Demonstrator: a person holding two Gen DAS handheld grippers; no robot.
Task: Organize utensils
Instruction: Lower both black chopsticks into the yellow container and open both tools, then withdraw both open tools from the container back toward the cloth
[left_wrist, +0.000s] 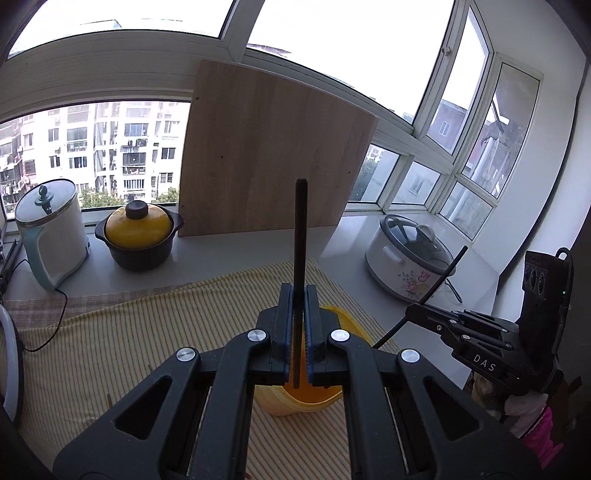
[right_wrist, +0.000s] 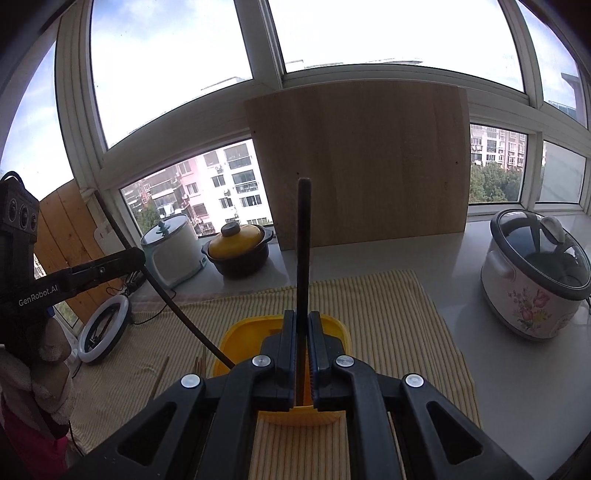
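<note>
Chopsticks are what both hands carry here: one thin dark chopstick (left_wrist: 300, 236) is clamped between the pads of the left gripper (left_wrist: 298, 325), its free end sticking up and ahead of the fingers, and a second dark chopstick (right_wrist: 304, 236) is clamped the same way in the right gripper (right_wrist: 303, 343). Each gripper hangs tilted downward over a yellow plastic bin (right_wrist: 236, 343) that sits just below and ahead of the fingers on a yellow striped cloth (right_wrist: 388, 306) spread on the pale tabletop (right_wrist: 498, 369). Holding each stick pinched near its lower part probably keeps it steady so its bottom end can be aimed into the bin, which looks like the collecting place. A few pale wooden chopsticks (right_wrist: 160, 376) lie on the cloth left of the right gripper, not yet gathered. Beyond stand a leaning wooden board (left_wrist: 273, 155) and a floral rice cooker (right_wrist: 535, 277).
</note>
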